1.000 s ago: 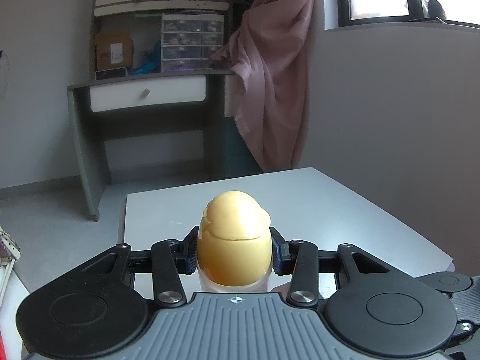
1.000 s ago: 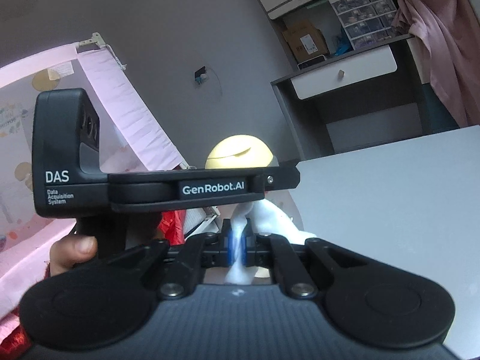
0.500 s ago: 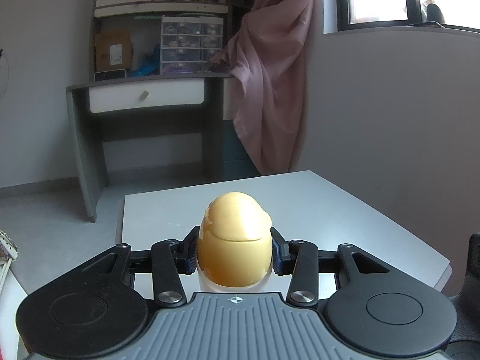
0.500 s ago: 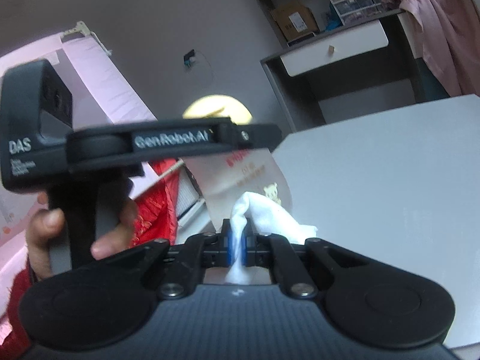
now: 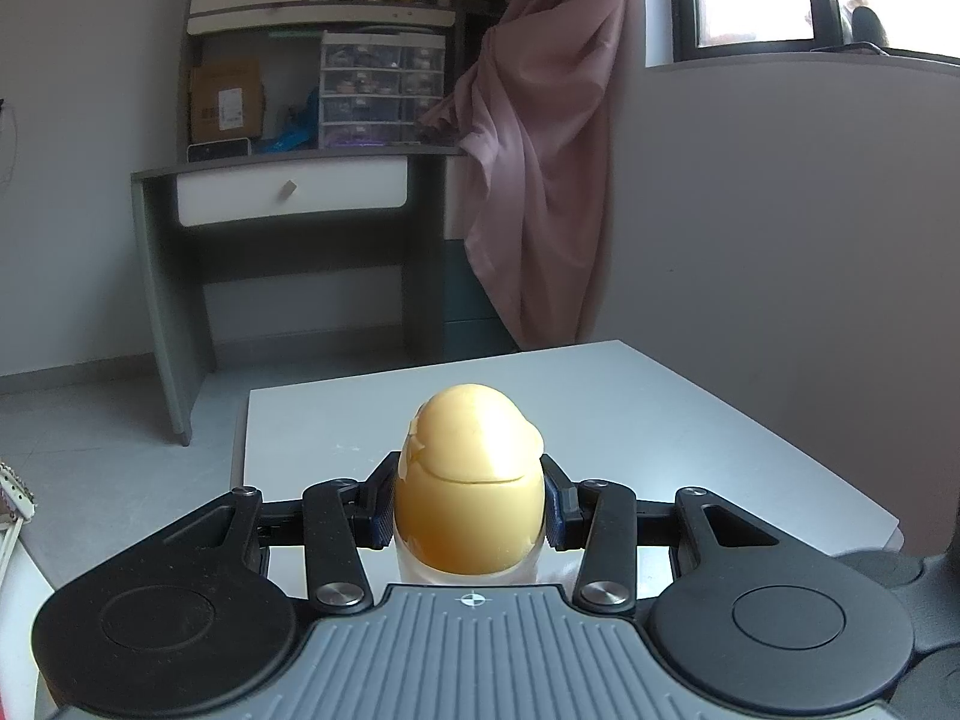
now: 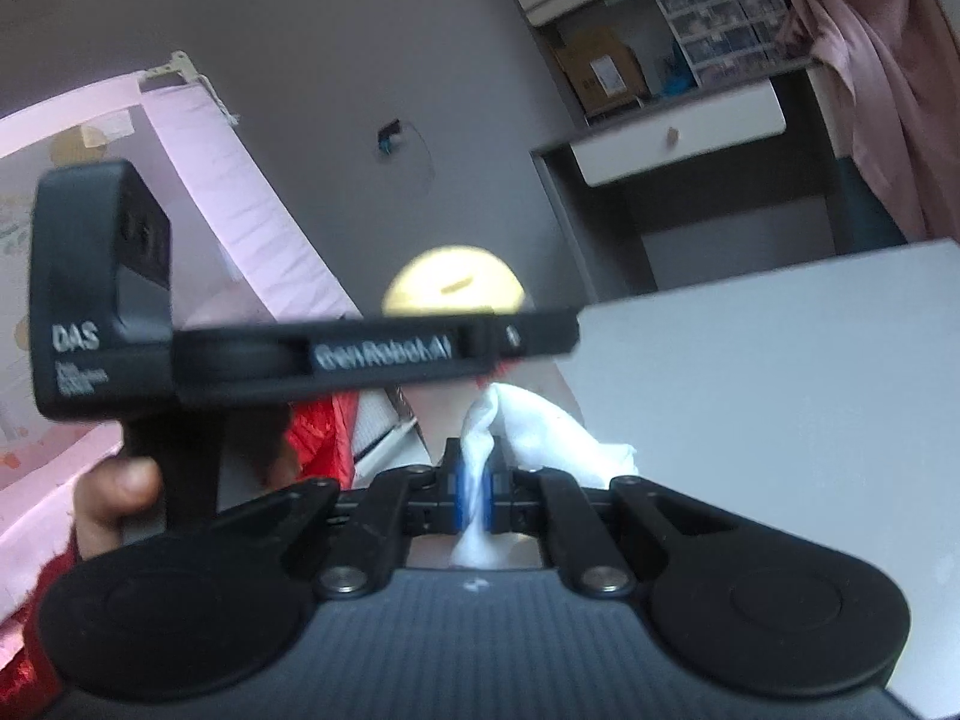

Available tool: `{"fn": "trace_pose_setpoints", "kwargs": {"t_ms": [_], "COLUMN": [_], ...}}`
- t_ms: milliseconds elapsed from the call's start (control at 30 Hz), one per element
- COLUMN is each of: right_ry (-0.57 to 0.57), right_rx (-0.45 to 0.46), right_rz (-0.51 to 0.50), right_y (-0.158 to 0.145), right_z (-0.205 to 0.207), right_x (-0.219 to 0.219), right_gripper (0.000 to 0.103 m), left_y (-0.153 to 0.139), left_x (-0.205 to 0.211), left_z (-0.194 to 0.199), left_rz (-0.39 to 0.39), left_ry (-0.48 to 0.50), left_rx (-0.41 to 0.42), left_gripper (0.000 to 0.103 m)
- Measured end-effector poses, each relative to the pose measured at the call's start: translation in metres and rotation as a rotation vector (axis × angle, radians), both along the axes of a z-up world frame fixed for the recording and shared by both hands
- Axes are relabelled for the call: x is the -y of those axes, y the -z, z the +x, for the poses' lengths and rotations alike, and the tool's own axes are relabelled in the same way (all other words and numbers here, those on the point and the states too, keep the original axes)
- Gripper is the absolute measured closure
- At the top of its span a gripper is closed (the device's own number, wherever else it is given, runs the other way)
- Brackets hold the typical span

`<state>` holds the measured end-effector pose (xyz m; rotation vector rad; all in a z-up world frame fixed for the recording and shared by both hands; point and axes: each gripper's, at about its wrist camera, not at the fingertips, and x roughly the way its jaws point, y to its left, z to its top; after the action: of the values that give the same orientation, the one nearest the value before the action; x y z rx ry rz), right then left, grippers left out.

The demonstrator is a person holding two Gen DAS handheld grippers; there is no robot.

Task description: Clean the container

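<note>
A: Nearest in the left wrist view, what does the left gripper [image 5: 470,510] have?

B: Its two jaws are clamped against the sides of the yellow egg-shaped container [image 5: 470,489], which stands upright between them, above the near part of the white table [image 5: 660,420]. A seam runs round the container below its domed top, and a pale clear base shows under it.

A: And the right gripper [image 6: 474,489]?

B: Its jaws are pinched on a white cloth [image 6: 540,432], which bunches up past the fingertips. That view is blurred.

A: Does the container show there too?

B: Yes, its yellow dome [image 6: 453,288] rises behind the black body of the left gripper [image 6: 312,354], up and left of the cloth. A hand [image 6: 117,492] grips that handle at the left.

A: Farther off?

B: A grey desk with a white drawer [image 5: 291,195], shelves [image 5: 324,18] above it, and a pink curtain [image 5: 540,180] to the right.
</note>
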<state>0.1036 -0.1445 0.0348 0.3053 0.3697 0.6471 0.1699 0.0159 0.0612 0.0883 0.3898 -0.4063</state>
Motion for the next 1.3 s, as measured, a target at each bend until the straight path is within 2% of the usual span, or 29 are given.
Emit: {"fn": "trace_pose_setpoints", "kwargs": {"t_ms": [233,467,1067,1300], "right_ry": [0.002,0.014,0.023,0.031], "right_rx": [0.033,-0.036,-0.092,-0.046], "right_rz": [0.001,-0.022,-0.052,-0.047], "right_y": [-0.005,0.009,0.026,0.011], "right_z": [0.0,0.006,0.012,0.008], "right_x": [0.004,0.003,0.004,0.004], "right_gripper": [0.097,0.097,0.097,0.097], "left_y": [-0.004,-0.004,-0.004,-0.003], "left_x": [-0.002,-0.002,-0.004,-0.004], "left_z": [0.0,0.002,0.002,0.001], "left_rz": [0.002,0.011,0.011,0.006], "left_ry": [0.002,0.004,0.006,0.007], "left_rx": [0.001,0.004,0.004,0.002], "left_gripper": [0.058,0.058,0.058,0.058]}}
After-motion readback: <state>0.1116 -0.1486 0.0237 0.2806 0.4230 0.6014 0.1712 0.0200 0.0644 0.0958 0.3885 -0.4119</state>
